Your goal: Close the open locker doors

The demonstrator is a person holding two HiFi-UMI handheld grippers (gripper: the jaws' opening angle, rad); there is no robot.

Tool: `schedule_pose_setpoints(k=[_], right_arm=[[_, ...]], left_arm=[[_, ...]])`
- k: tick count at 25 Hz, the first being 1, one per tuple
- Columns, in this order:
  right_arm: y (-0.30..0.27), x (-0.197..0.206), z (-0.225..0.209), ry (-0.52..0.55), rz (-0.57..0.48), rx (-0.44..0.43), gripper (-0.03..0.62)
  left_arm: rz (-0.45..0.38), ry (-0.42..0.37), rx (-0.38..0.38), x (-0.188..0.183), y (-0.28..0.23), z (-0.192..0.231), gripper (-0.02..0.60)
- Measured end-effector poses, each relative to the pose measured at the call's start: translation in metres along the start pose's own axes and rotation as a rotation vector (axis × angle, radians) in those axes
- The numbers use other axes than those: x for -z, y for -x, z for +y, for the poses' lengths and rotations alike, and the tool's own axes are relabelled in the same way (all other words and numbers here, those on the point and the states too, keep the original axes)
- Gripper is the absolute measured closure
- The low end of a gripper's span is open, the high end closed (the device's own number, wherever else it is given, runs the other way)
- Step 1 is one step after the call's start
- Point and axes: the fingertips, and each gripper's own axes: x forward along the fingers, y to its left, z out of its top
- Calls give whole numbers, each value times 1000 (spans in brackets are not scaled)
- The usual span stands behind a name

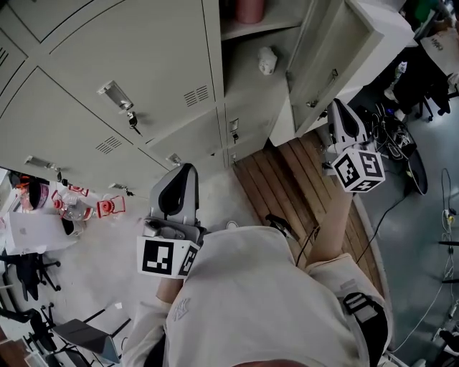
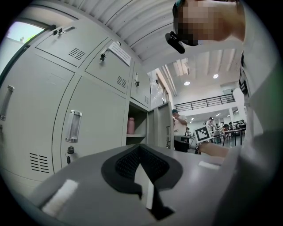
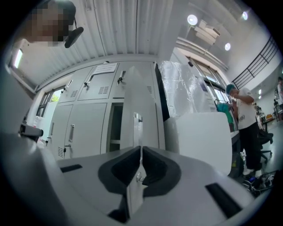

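Closest in, the person's pale shirt [image 1: 265, 301] fills the bottom of the head view. Just ahead of it the left gripper [image 1: 181, 175] is held low before the closed lockers [image 1: 136, 64], its fingers together on nothing. The right gripper [image 1: 337, 109] is up at the free edge of the open locker door [image 1: 326, 50] — fingers pressed together, in line with that edge; whether they pinch it I cannot tell. That door stands swung out to the right, baring a shelf [image 1: 247, 29] with a pink bottle [image 1: 251, 8] — and a white crumpled thing [image 1: 267, 60] below it.
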Motion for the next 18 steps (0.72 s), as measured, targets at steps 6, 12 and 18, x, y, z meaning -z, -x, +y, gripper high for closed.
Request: schedule_pose_setpoints(k=[6, 12, 18], right_arm=[[-11, -3, 21, -44, -31, -102, 580], [-30, 2, 51, -70, -29, -223, 580], [-49, 8, 72, -126, -28, -315, 579]], left_arm=[[1, 4, -22, 0, 4, 8, 574], [4, 3, -56, 0, 8, 17, 574], [3, 1, -100, 0, 15, 27, 574]])
